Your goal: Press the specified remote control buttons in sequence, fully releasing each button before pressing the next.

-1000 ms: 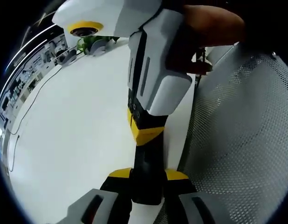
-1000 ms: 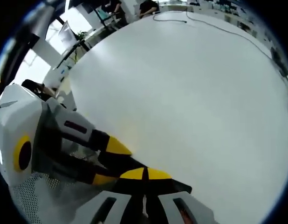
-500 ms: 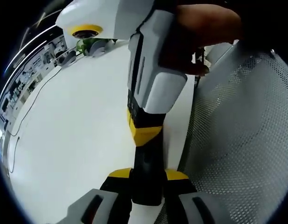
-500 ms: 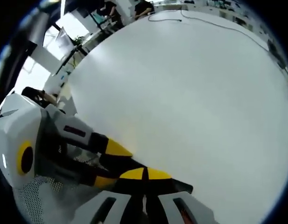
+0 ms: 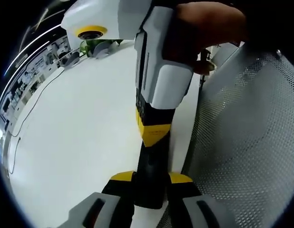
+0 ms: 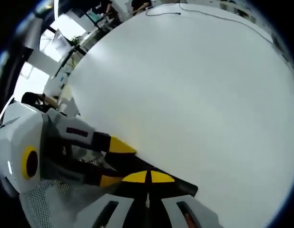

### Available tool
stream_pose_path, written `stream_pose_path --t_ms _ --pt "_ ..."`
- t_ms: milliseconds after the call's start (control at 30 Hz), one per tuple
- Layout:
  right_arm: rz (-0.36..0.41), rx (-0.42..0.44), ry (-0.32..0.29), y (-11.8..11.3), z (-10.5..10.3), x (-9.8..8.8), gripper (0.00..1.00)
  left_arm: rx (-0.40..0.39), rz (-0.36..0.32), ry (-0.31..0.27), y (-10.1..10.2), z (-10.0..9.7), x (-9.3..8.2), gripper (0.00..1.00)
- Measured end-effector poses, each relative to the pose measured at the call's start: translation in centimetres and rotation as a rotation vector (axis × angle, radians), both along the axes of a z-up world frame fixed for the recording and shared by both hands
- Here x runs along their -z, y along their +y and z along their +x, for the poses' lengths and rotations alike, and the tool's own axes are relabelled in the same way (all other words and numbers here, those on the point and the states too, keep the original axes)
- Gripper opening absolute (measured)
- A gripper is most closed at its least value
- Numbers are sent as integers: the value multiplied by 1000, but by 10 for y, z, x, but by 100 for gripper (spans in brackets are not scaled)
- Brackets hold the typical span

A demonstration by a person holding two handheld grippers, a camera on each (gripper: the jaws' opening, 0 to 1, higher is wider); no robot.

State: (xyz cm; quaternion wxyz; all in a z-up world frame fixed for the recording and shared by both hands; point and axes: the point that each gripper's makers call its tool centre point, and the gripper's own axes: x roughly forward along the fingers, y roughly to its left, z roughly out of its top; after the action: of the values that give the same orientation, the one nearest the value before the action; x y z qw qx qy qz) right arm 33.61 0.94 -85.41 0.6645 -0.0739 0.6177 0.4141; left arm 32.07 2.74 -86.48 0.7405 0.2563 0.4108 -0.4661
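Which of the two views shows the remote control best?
The left gripper view: the remote control is a dark bar clamped in the left gripper, with the right gripper pressing on it. The right gripper view gives a dark edge of it.

left gripper view close above the white table, facing the right gripper from nearby, right gripper view low over the same table, left gripper at its edge

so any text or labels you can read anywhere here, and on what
None can be read.
Remote held in the left tongs: only its dark body shows, no button labels legible.
Far shelves beyond the white table: items too small and blurred to read.
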Motion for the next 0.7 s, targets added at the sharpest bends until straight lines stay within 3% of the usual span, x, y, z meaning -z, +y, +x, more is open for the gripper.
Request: stream_pose_path --t_ms 367,700 --pt "-22 -22 25 -2 -8 0 0 -5 -4 -1 0 0 0 26" --pt "-35 -53 8 -3 -9 1 0 -4 -5 0 -1 0 0 26"
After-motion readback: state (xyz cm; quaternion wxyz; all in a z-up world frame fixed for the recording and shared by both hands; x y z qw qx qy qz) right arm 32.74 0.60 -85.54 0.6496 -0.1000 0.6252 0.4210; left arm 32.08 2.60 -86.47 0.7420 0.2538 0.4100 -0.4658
